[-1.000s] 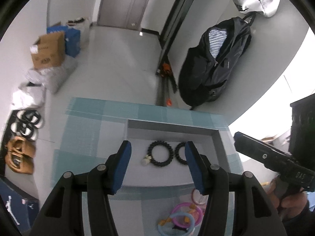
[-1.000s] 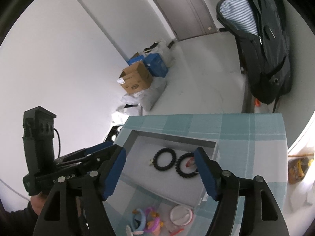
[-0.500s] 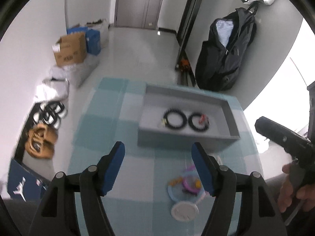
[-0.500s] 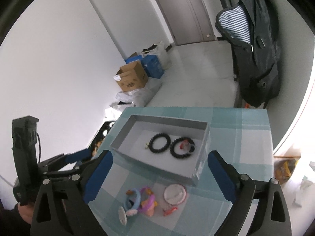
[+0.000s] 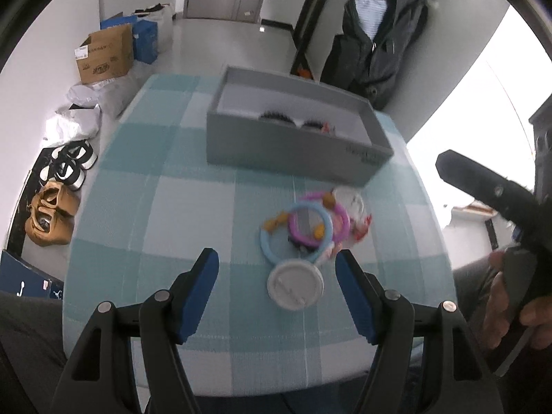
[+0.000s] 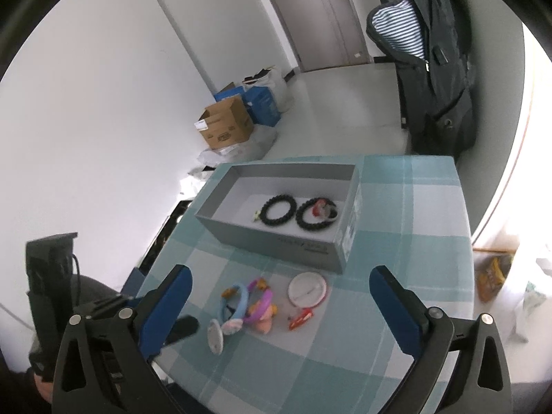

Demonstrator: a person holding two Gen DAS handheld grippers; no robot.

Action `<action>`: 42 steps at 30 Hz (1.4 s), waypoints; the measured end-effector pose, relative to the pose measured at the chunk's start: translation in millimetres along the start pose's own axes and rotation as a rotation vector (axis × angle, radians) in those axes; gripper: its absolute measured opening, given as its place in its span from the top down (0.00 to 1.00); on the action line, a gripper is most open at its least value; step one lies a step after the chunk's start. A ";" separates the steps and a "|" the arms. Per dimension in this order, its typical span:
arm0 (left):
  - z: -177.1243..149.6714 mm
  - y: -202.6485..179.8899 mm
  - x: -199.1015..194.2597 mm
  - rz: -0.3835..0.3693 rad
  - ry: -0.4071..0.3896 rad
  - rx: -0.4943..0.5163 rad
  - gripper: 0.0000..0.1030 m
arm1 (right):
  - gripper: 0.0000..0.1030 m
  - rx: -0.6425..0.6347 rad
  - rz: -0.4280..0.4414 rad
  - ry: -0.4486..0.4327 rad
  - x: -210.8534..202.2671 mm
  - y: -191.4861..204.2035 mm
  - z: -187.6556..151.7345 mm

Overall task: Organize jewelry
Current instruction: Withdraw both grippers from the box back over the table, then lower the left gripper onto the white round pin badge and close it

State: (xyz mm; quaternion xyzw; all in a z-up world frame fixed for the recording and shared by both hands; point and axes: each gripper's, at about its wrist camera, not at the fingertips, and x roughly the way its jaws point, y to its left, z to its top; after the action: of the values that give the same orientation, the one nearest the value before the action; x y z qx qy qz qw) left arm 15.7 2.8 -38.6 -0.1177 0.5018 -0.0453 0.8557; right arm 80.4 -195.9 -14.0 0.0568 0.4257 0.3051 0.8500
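A grey box (image 5: 296, 151) (image 6: 276, 238) stands at the far side of the table, with two black bead bracelets (image 6: 277, 211) (image 6: 315, 217) lying in it. In front of the box lies a loose pile: a blue ring (image 5: 296, 234) (image 6: 238, 302), a pink ring (image 5: 339, 224) (image 6: 264, 302), a white round disc (image 5: 295, 284) (image 6: 308, 289) and a small red piece (image 6: 300, 316). My left gripper (image 5: 276, 258) is open above the disc and touches nothing. My right gripper (image 6: 281, 272) hangs over the pile, its jaws opening wide and holding nothing.
The table carries a teal checked cloth (image 5: 155, 207). On the floor to the left are a cardboard box (image 5: 105, 53) and shoes (image 5: 51, 214). A dark jacket (image 5: 372, 45) hangs behind the table. A hand (image 5: 510, 310) holds the right gripper's handle.
Both grippers have drawn back from over the grey box toward the table's near edge. The loose pile has come fully into view. Both pairs of jaws stand wider.
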 end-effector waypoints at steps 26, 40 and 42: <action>-12.8 -6.0 29.2 -0.006 0.117 0.061 0.37 | 0.00 0.020 -0.045 0.067 10.2 -0.5 -13.5; -20.7 -12.2 25.6 0.051 0.121 0.112 0.89 | 0.00 0.025 -0.050 0.068 11.1 -1.3 -13.5; -20.6 -10.8 23.7 0.033 0.124 0.088 0.89 | 0.00 0.022 -0.049 0.064 10.5 -0.7 -13.2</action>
State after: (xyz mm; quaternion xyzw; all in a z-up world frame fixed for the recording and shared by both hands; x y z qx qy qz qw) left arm 9.9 -15.4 -65.6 -0.0686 0.5532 -0.0603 0.8280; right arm 75.5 -192.6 -29.8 0.0457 0.4572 0.2810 0.8426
